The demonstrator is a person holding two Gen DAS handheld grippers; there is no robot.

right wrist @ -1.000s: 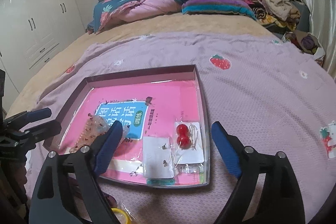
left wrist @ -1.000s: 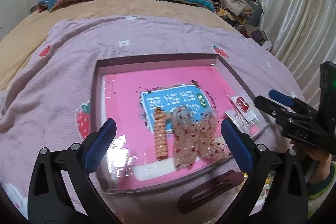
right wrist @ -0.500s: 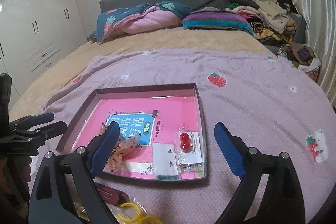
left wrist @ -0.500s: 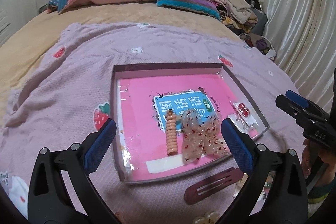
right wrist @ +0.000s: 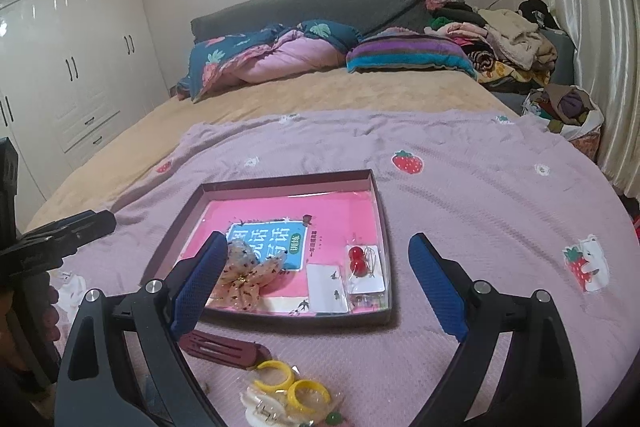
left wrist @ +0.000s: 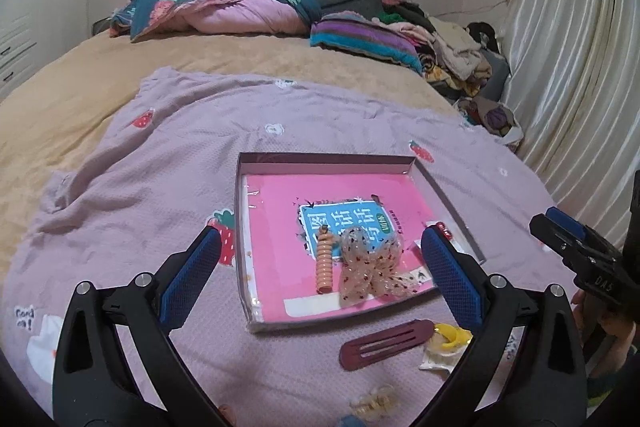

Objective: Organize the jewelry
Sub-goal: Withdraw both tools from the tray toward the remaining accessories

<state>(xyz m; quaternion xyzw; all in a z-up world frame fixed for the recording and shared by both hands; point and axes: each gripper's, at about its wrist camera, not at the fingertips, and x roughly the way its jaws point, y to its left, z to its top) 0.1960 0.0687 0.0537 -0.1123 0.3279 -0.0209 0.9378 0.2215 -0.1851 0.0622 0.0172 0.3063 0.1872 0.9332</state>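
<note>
Jewelry and hair pieces lay partly inside a shallow tray (right wrist: 382, 223) and partly on the lilac strawberry-print blanket (right wrist: 472, 195) spread over the bed. Inside the tray, on a pink book cover with a blue label (left wrist: 344, 223), a coiled peach hair tie (left wrist: 323, 263) lay just beside a sheer dotted bow (left wrist: 370, 269), the two touching or nearly so. Along the tray's right side sat a card of red cherry earrings (right wrist: 357, 261) and a white card of small studs (right wrist: 326, 285), close together.

Outside the tray, near its front edge, a dark maroon hair clip (left wrist: 386, 343) lay flat on the blanket. Just beside it were yellow rings in a clear packet (right wrist: 294, 385), with a pale claw clip (right wrist: 260, 407) next to them at the lower edge of the right wrist view.

Both claws hovered above the blanket in front of the tray, apart from every item. The left claw (left wrist: 320, 279) stood released, its blue pads spread wide with nothing between them. The right claw (right wrist: 318, 289) was likewise released and empty, pads wide apart. Each claw showed at the edge of the other's view, held by a person's hand (right wrist: 48, 311).

Folded bedding and piled clothes lay at the far end of the bed.
</note>
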